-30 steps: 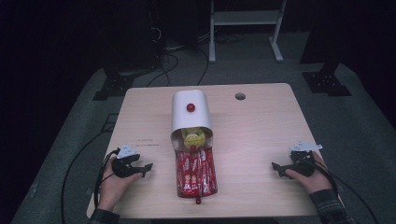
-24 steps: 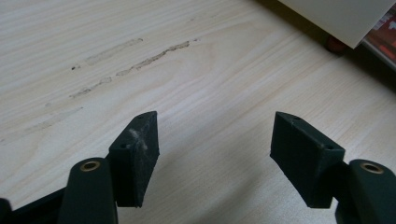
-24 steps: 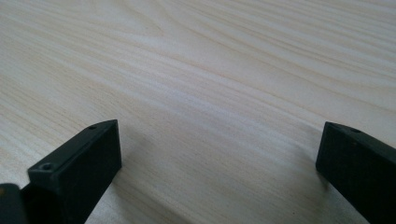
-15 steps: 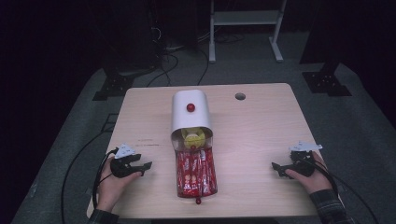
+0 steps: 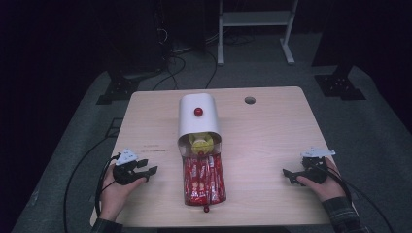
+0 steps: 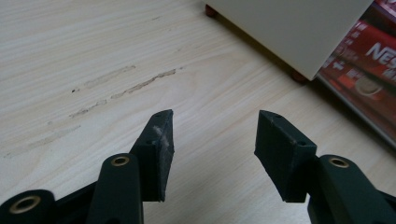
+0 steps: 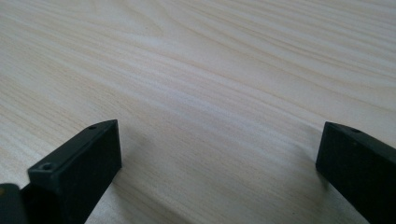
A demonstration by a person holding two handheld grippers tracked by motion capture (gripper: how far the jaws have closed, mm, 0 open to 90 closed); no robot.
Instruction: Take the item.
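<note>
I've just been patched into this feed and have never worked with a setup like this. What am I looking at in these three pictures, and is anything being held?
There is no robot arm here: a person holds a two-jaw tool in each hand. The high view looks down on a wooden table. The left gripper and right gripper rest near the front edge. Each of the other two pictures comes from a camera riding on one gripper, looking along its black jaws. In the middle lies a white box with a red knob; a tray of red packets is pulled out of it. Both grippers are open and hold nothing, though the left jaws have just been closing.
</note>
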